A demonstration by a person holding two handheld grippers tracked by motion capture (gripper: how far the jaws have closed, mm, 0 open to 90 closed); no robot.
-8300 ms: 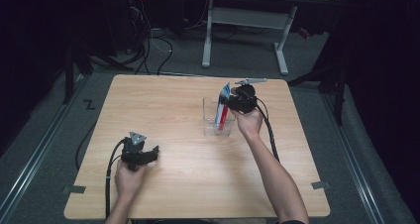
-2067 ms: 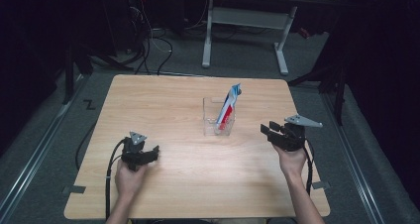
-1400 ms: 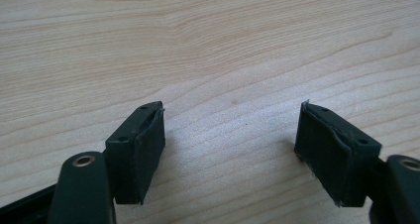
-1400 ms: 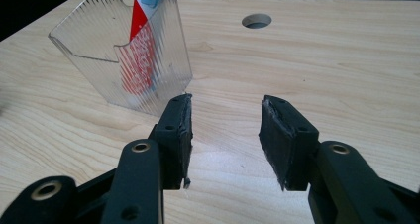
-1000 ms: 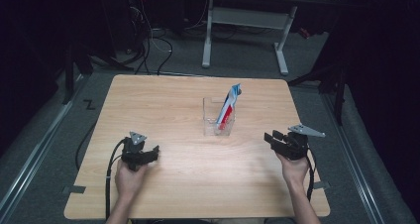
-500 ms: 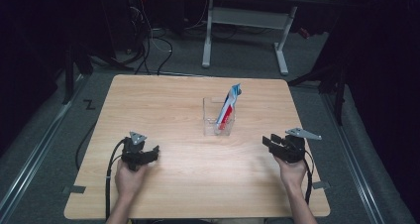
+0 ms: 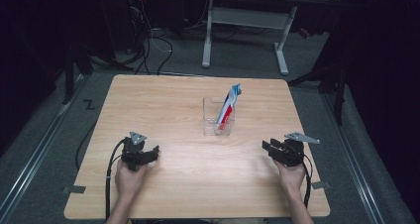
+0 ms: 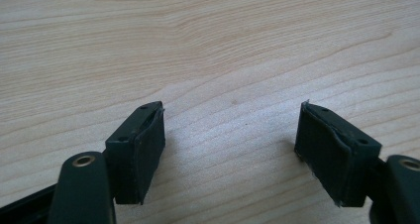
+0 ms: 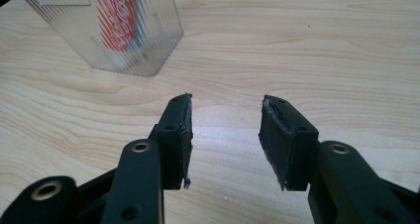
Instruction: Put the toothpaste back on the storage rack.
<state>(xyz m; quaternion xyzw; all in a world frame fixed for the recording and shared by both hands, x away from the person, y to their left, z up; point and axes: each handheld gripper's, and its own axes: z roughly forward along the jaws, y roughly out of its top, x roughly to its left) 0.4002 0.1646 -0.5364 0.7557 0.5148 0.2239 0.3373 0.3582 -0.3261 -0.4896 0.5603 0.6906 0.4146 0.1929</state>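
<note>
Step in hand: judged to be a rest between moves; the packet already stands in the holder and both hands sit low at the near edge of the counter (image 7: 163, 92).
Holder: clear ribbed container (image 7: 218, 117), centre of the high view, a little above the middle of the counter; upper left corner in the right gripper view (image 9: 119, 30).
Packet: slim red, white and blue packet (image 7: 229, 105) upright inside the container, leaning toward the upper right, its top sticking out above the rim. Red print visible through the wall (image 9: 118, 23).
Left tongs (image 7: 148, 154): lower left of the high view, resting on the counter; jaws wide apart, bare wood between them (image 8: 230, 140). Holding nothing.
Right tongs (image 7: 270, 147): lower right of the high view, well apart from the container; jaws parted, narrower than the left pair, nothing between them (image 9: 225, 130).
Aim: right tongs point toward the container, which lies ahead and left of the jaws in that view.
Next move, judgement: if the packet is to be handled again, the right tongs would need to rise above the rim and close on the exposed top of the packet; the container is light-looking and could tip or slide.
</note>
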